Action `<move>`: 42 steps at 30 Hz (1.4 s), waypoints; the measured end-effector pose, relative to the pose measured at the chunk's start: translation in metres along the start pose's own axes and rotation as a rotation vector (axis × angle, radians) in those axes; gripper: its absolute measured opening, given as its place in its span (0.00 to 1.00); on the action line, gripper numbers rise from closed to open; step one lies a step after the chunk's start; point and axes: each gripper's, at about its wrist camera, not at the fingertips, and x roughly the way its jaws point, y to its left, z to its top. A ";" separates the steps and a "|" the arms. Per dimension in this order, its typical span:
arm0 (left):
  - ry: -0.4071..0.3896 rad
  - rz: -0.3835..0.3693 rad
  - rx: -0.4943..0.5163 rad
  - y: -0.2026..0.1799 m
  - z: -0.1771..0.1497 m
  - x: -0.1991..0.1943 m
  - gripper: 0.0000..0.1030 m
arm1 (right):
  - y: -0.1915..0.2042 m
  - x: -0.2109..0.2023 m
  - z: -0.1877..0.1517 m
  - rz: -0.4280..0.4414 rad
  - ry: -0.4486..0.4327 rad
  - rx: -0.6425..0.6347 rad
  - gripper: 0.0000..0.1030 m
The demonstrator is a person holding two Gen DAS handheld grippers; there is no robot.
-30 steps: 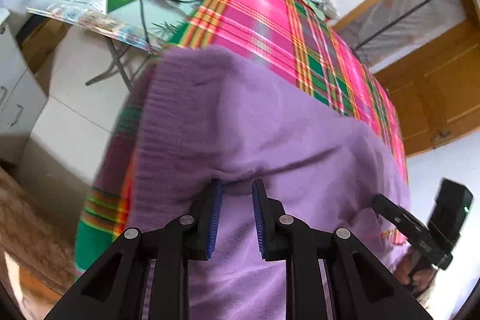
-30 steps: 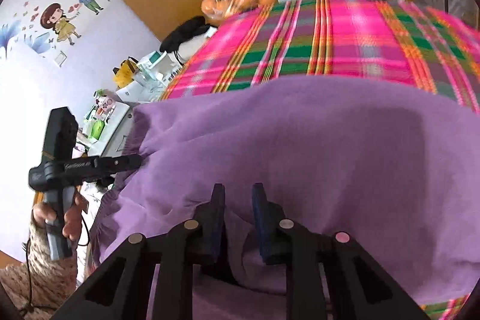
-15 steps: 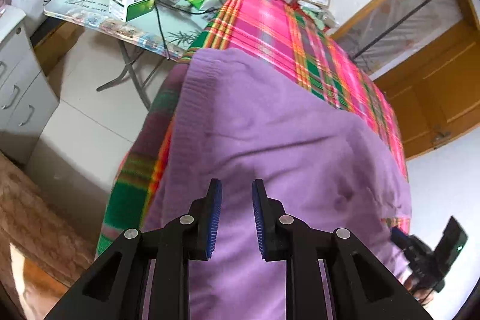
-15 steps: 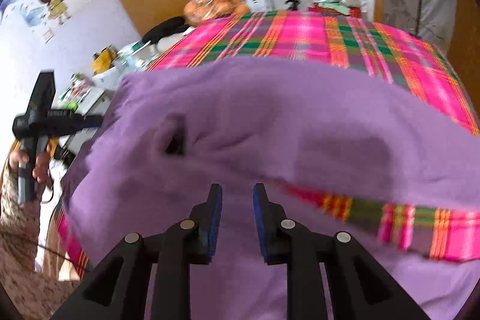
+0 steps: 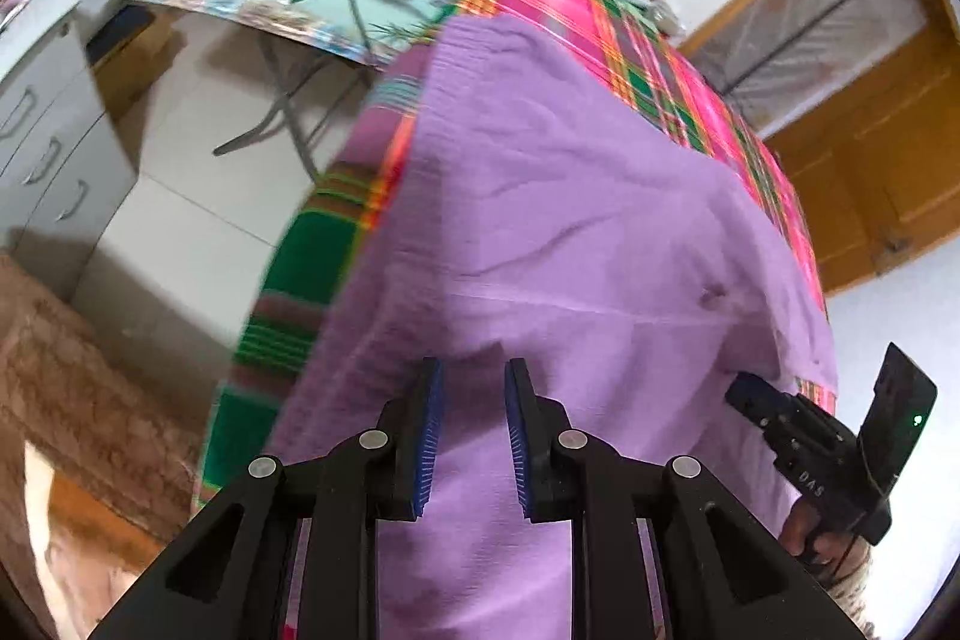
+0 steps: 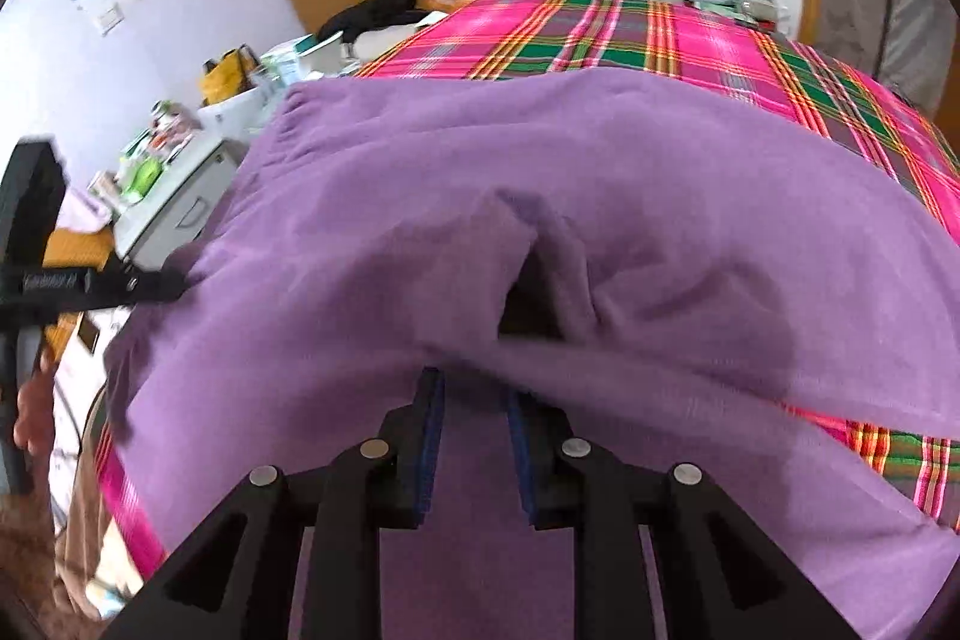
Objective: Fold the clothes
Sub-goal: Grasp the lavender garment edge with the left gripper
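Item under inspection is a purple knitted sweater of soft fabric [image 5: 570, 232], lying spread over the near part of a table covered with a pink-and-green plaid cloth [image 5: 624, 40]; one side overhangs the table's left edge and the near portion hangs toward the person. The left gripper [image 5: 471, 388] has its blue-padded jaws at a narrow gap with purple fabric rising between the tips; the cloth looks tented there, which suggests a pinch, but whether the pads actually press on it cannot be told. The right gripper [image 6: 474, 394] shows the same narrow gap, its tips buried under a raised fold of the sweater [image 6: 600, 220], with a dark hollow opening just beyond; a hold is likely, not confirmed. Handling assessment: the garment appears light, limp and moderately thick, so it will sag and drape between any two held points and will not keep a crease by itself. The knit surface should give the pads good friction, though a shallow pinch may slip or catch only one layer. Recommended hold is at the ribbed hem or at the shoulder line, both layers together, hands well apart to keep the edge taut. The overhanging side may drag the sweater off the plaid cloth.
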 end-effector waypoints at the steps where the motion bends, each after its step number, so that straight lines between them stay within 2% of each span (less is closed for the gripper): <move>1: 0.001 -0.006 -0.008 0.003 0.000 0.000 0.21 | 0.001 0.001 0.001 -0.009 -0.002 0.003 0.21; 6: 0.004 -0.029 -0.018 0.009 0.004 0.004 0.21 | 0.014 0.002 -0.003 -0.063 0.010 -0.037 0.23; 11: 0.005 -0.055 -0.023 0.011 0.010 0.006 0.21 | 0.037 -0.006 -0.023 -0.093 0.026 -0.107 0.37; 15: 0.003 -0.062 -0.029 0.013 0.019 0.006 0.21 | 0.055 -0.009 -0.031 -0.111 0.068 -0.192 0.38; 19: -0.022 -0.027 -0.021 0.014 0.029 -0.002 0.21 | 0.063 -0.021 -0.022 -0.029 0.056 -0.210 0.38; 24: -0.079 0.004 0.017 0.009 0.055 -0.018 0.21 | 0.071 -0.043 0.011 -0.033 -0.025 -0.258 0.38; 29: -0.149 0.009 0.095 -0.010 0.091 -0.034 0.21 | 0.075 -0.065 0.063 -0.054 -0.107 -0.309 0.38; 32: -0.184 0.019 0.162 -0.026 0.117 -0.041 0.27 | 0.074 -0.071 0.097 -0.007 -0.141 -0.324 0.37; 34: -0.185 0.044 0.200 -0.036 0.134 -0.038 0.28 | 0.070 -0.067 0.119 -0.026 -0.155 -0.345 0.37; 39: -0.126 0.158 0.317 -0.060 0.166 -0.005 0.33 | 0.052 -0.023 0.165 -0.037 -0.072 -0.392 0.40; 42: -0.070 0.219 0.358 -0.067 0.174 0.024 0.33 | 0.031 0.012 0.182 -0.009 -0.012 -0.350 0.44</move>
